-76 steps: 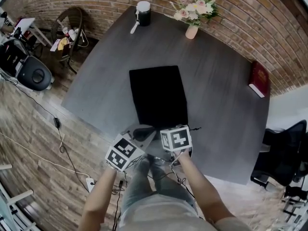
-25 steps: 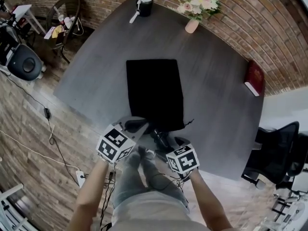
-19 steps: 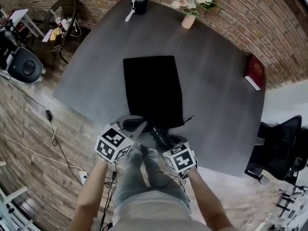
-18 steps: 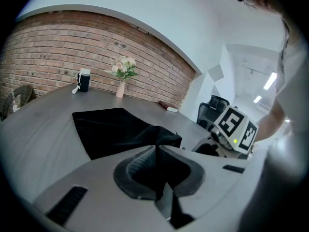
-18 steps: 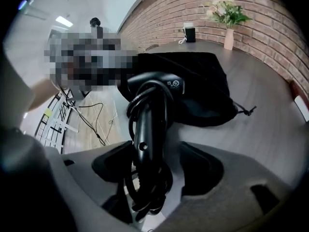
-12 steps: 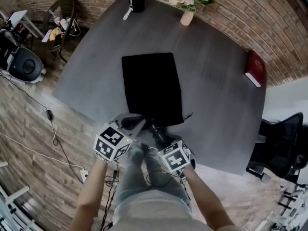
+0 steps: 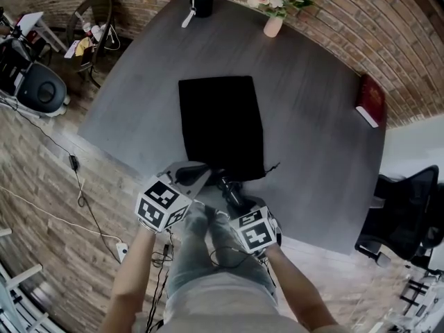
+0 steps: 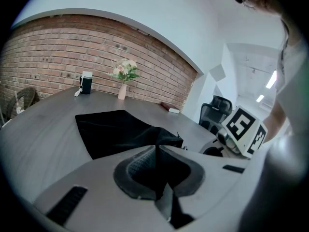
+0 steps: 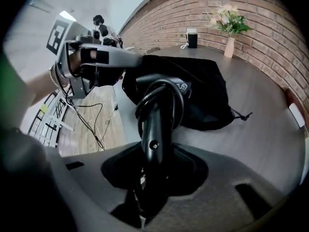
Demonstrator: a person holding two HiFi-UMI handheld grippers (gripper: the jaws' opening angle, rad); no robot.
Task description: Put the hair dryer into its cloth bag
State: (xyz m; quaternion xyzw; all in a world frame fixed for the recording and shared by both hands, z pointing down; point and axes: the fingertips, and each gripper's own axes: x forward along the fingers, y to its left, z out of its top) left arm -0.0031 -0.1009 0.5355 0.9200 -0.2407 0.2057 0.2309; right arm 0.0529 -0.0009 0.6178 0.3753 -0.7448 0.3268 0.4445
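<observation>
Cloth bag (image 7: 220, 127), mostly flat; hair dryer (image 9: 155, 120) at its mouth

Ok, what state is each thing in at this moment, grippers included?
Black cloth bag: flat on grey table, mouth edge lifted.
Left gripper: shut on the bag's edge.
Black hair dryer: held by its handle, cord coiled, outside the bag.
Right gripper: jaws just closed onto the dryer's handle.
Red book: closed, lying flat.
Pale vase of flowers: upright.
</observation>
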